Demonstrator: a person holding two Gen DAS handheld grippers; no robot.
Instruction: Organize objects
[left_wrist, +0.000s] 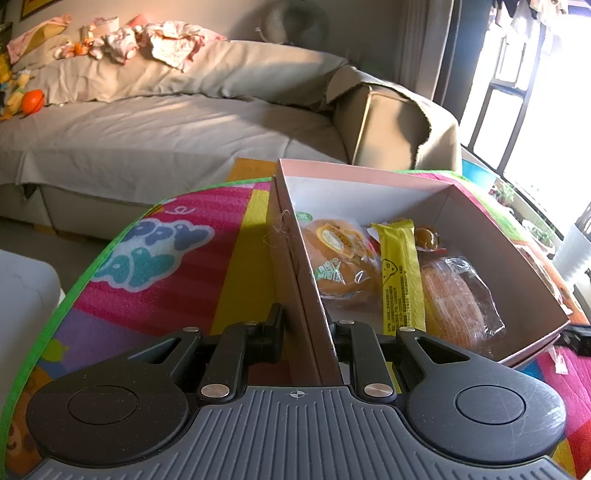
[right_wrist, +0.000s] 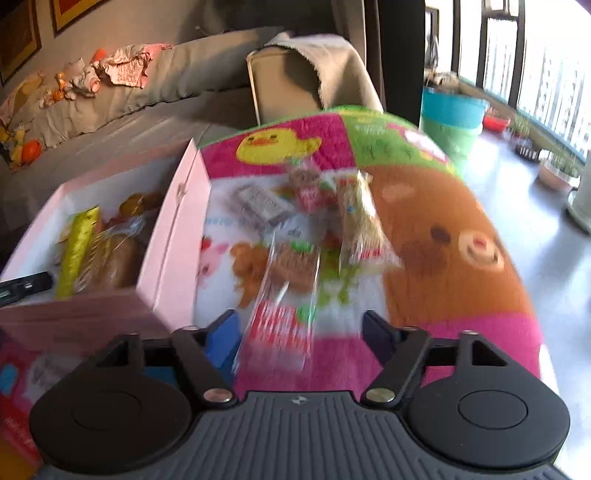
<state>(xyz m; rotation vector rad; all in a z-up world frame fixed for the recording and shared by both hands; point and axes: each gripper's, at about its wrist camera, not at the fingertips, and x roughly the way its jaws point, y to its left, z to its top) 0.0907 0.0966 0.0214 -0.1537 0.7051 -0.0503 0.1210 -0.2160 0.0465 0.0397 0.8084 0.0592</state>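
The left gripper (left_wrist: 309, 325) is clamped tight on the near left wall of a pink cardboard box (left_wrist: 369, 176), one finger outside the wall and one inside. The box is shallow and open-topped, pale pink outside and white inside, and it sits on a bright play mat (left_wrist: 166, 266) printed with cartoon letters and animals. Inside it lie a round bun in a clear wrapper (left_wrist: 343, 258), a long yellow snack bar (left_wrist: 400, 280) standing on edge along the middle, a sliced brown loaf in plastic (left_wrist: 461, 302) to its right, and a small dark sweet (left_wrist: 426, 236) near the far wall.

In the right wrist view the picture is blurred. The right gripper (right_wrist: 299, 328) has its jaws about half apart, over the near end of a clear packet with red print and a brown biscuit inside (right_wrist: 288, 288) — the packet lies between the fingers, but the pads are not pressing on it. Just beyond it lie more wrapped snacks (right_wrist: 354, 221) in a loose heap on the mat, right beside the box's pink wall (right_wrist: 177, 236).
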